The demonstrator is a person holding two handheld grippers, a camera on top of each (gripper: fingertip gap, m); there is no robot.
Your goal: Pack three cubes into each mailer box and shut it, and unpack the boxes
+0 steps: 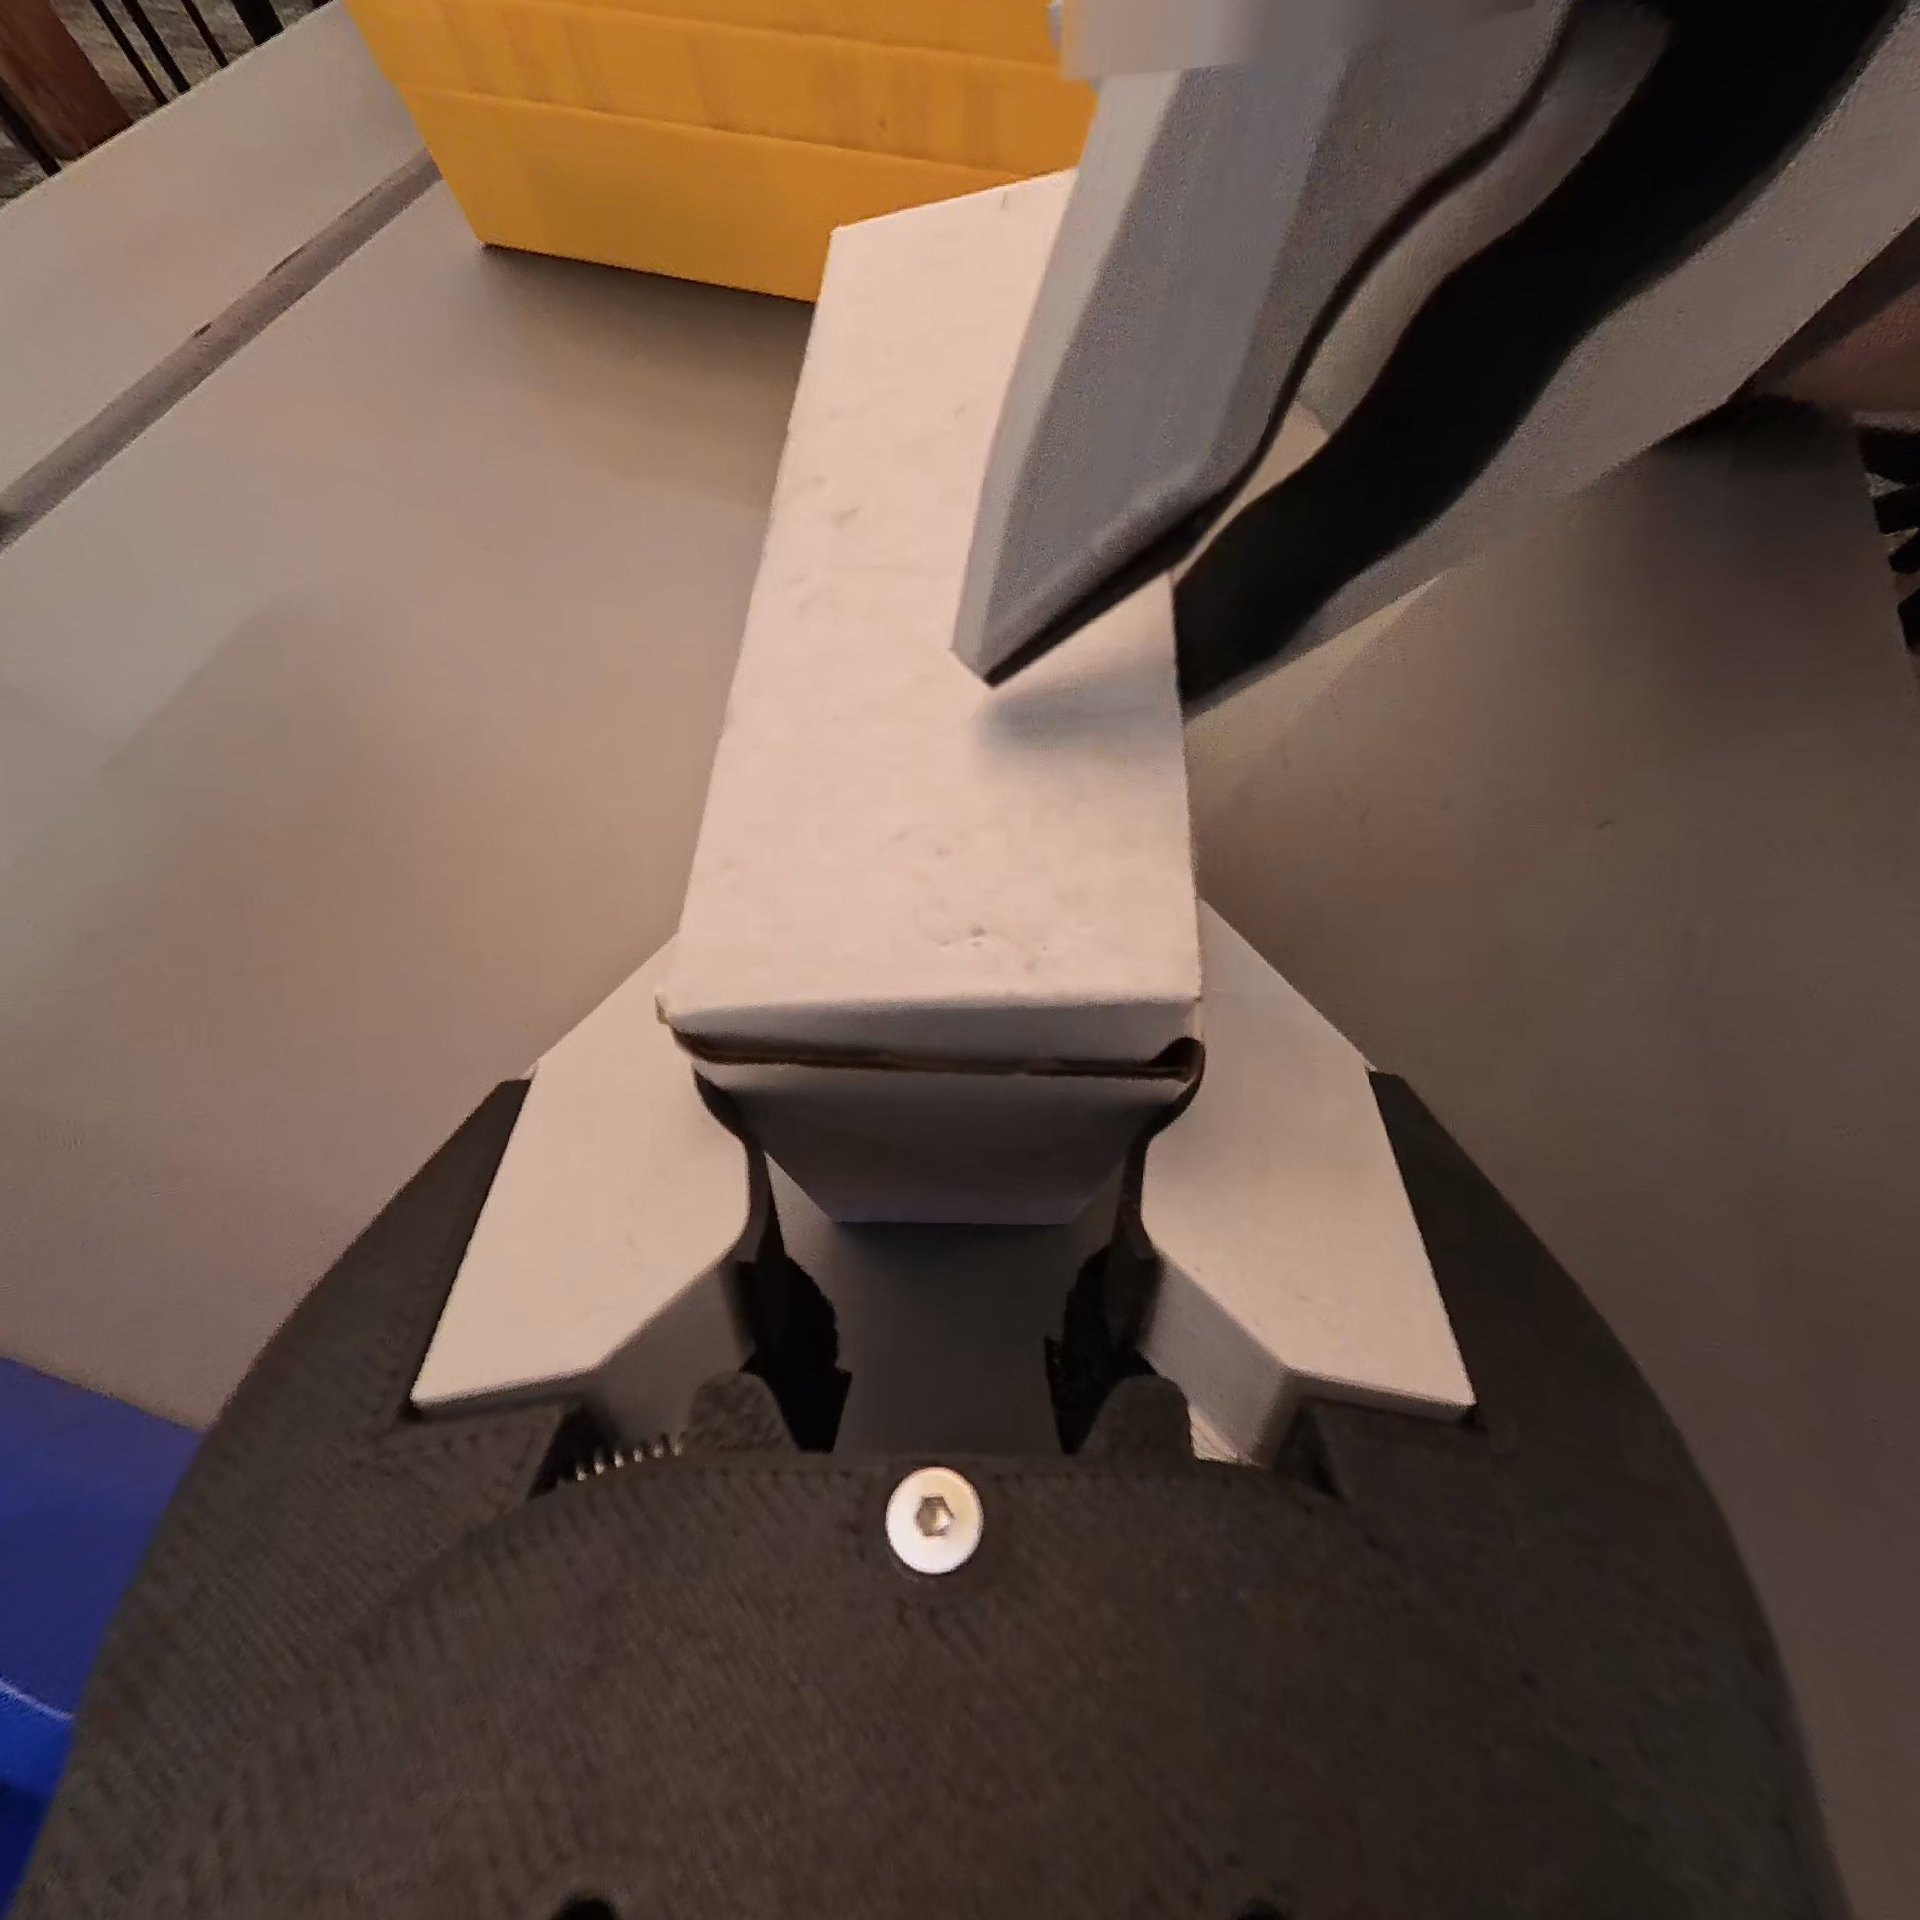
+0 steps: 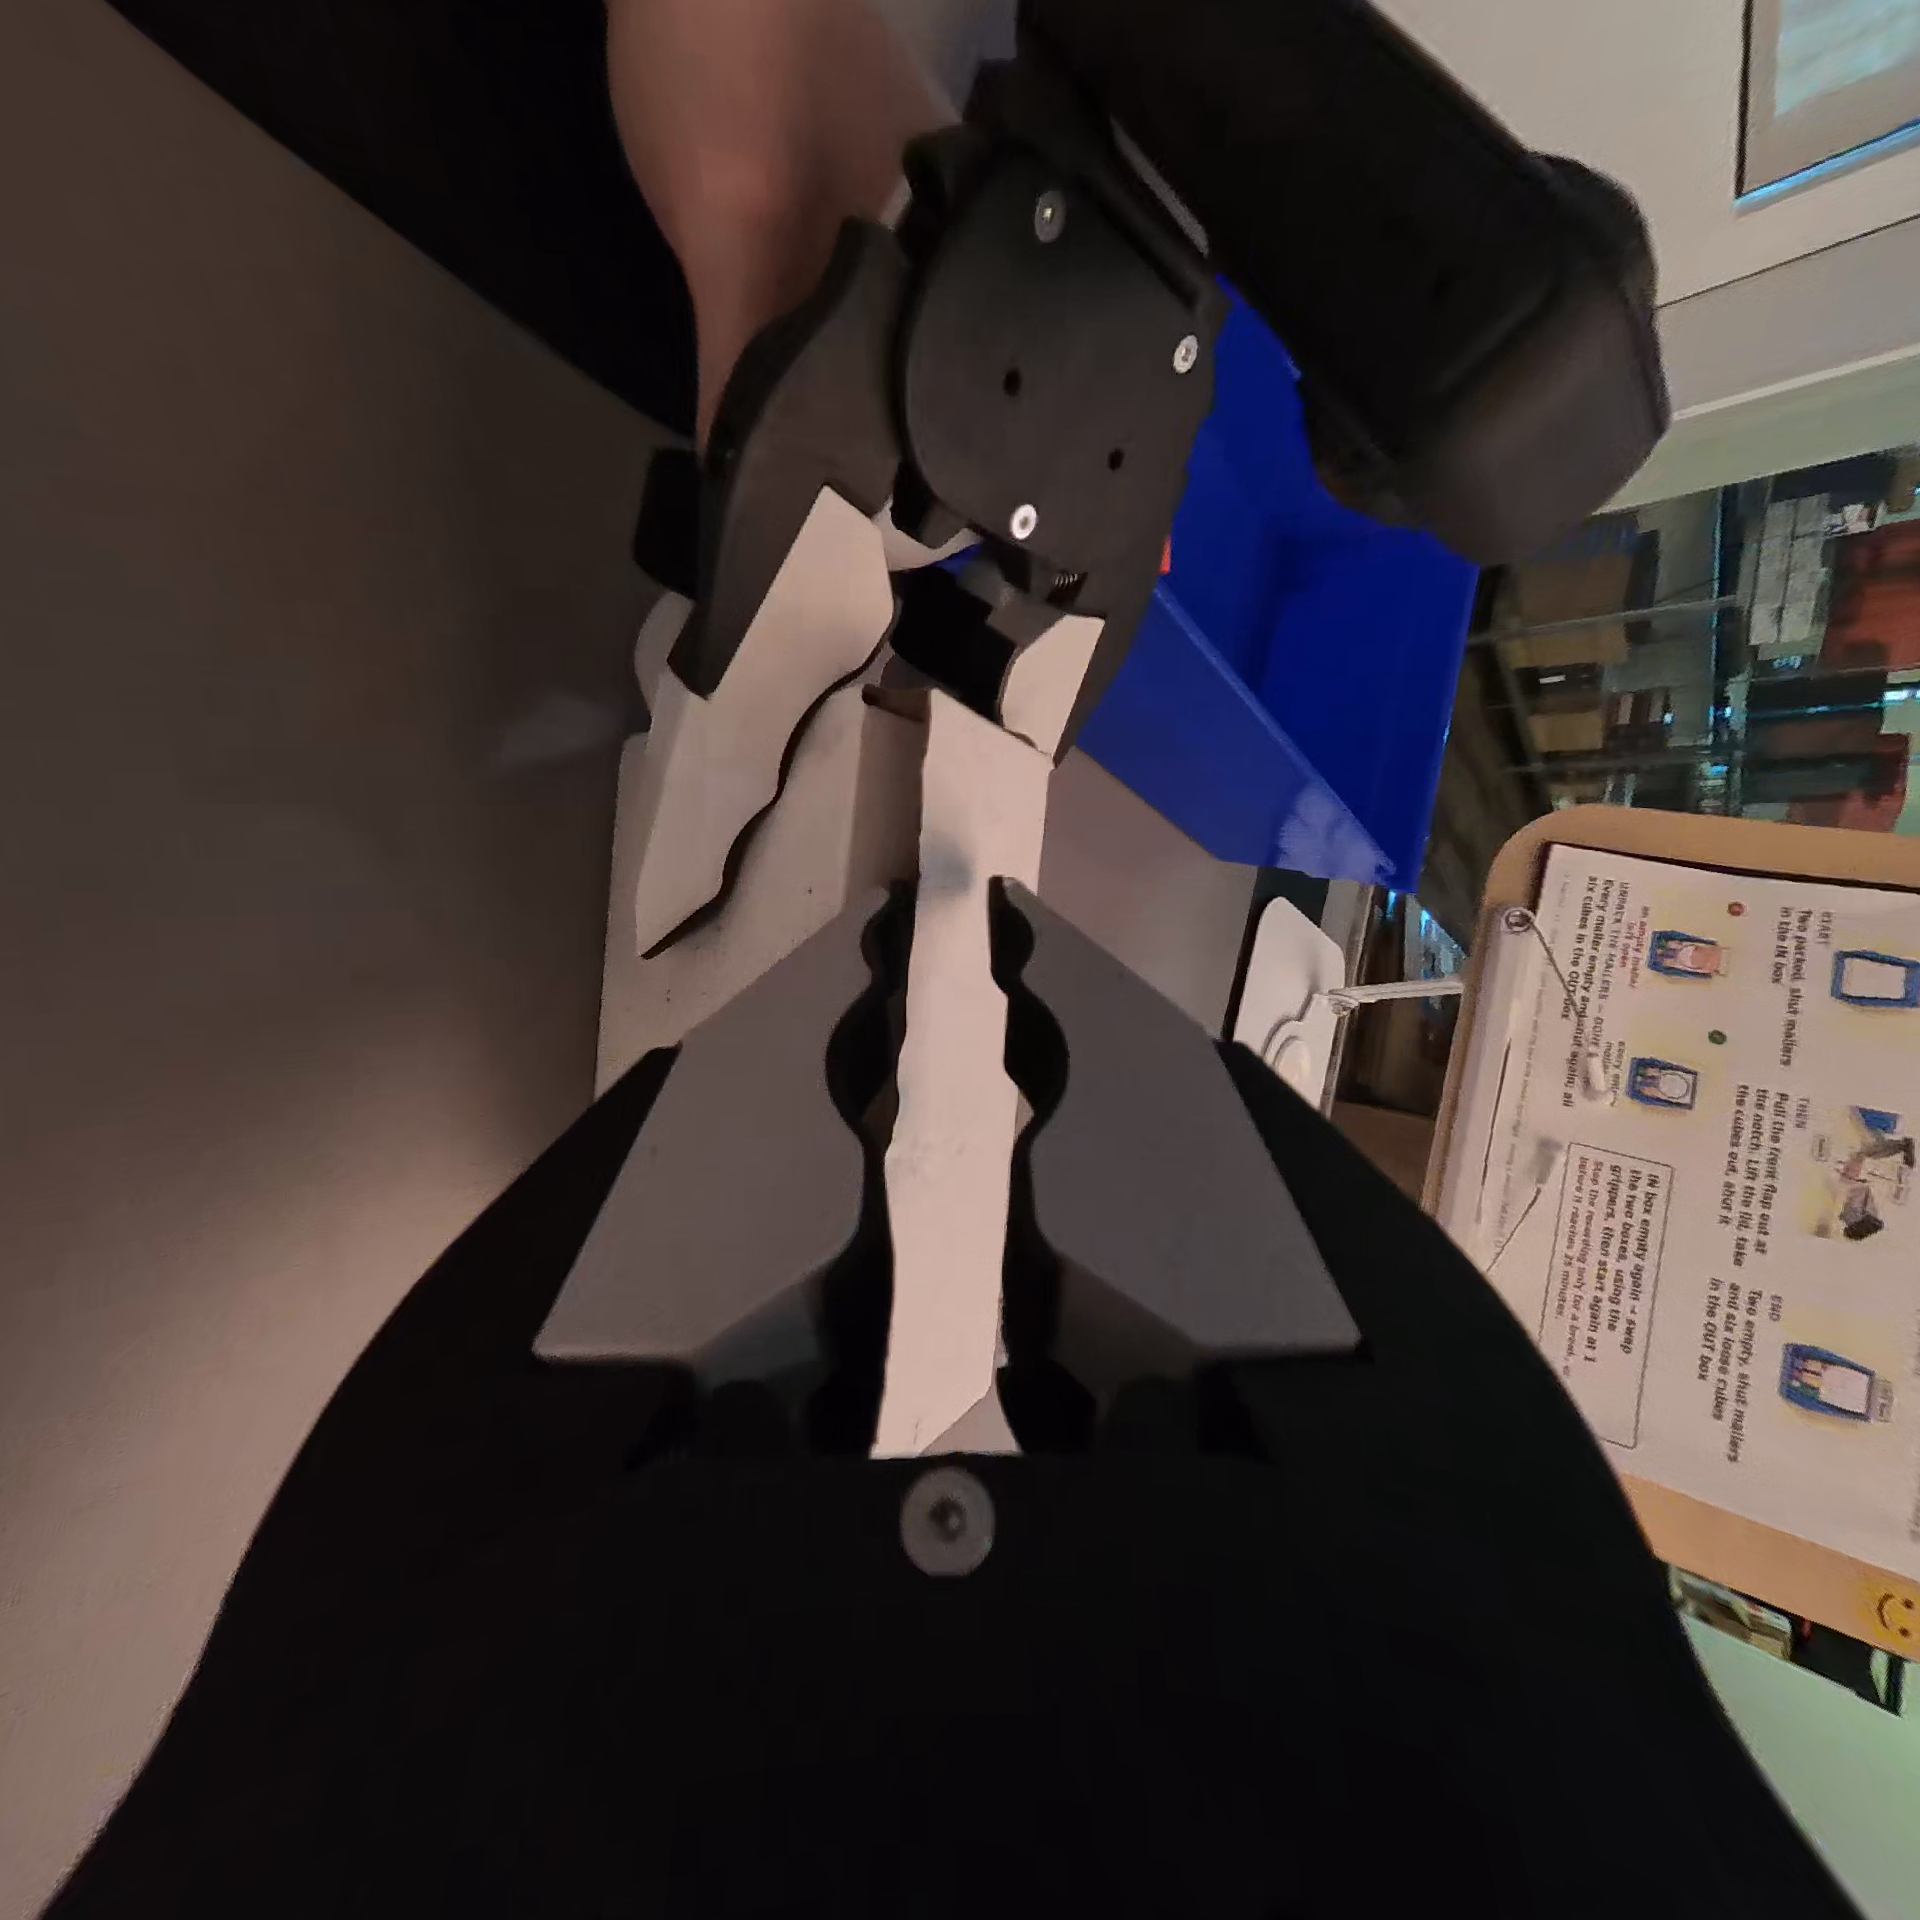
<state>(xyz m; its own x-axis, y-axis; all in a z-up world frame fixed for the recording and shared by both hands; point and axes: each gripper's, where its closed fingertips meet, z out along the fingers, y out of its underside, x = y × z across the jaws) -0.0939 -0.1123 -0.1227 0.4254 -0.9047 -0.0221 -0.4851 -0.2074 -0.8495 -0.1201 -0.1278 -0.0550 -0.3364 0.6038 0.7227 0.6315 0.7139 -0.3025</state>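
Note:
A white mailer box (image 1: 935,644) with its lid down lies lengthwise ahead of me on the grey table (image 1: 364,727). My left gripper (image 1: 935,1091) is shut on the box's near end, one finger on each side. My right gripper (image 1: 1091,691) comes in from the upper right, one finger on the lid and the other past the box's right edge. In the right wrist view, my right gripper (image 2: 945,883) is shut on a thin white panel of the box (image 2: 945,1143), seen edge-on. The left gripper (image 2: 862,821) holds the box's far end there. No cubes show.
A yellow box (image 1: 727,135) stands on the table just beyond the mailer. A blue bin (image 1: 62,1558) is at my lower left and also shows in the right wrist view (image 2: 1278,644). A wooden board with an instruction sheet (image 2: 1683,1143) stands at the right. A person's hand (image 2: 769,208) holds the left gripper.

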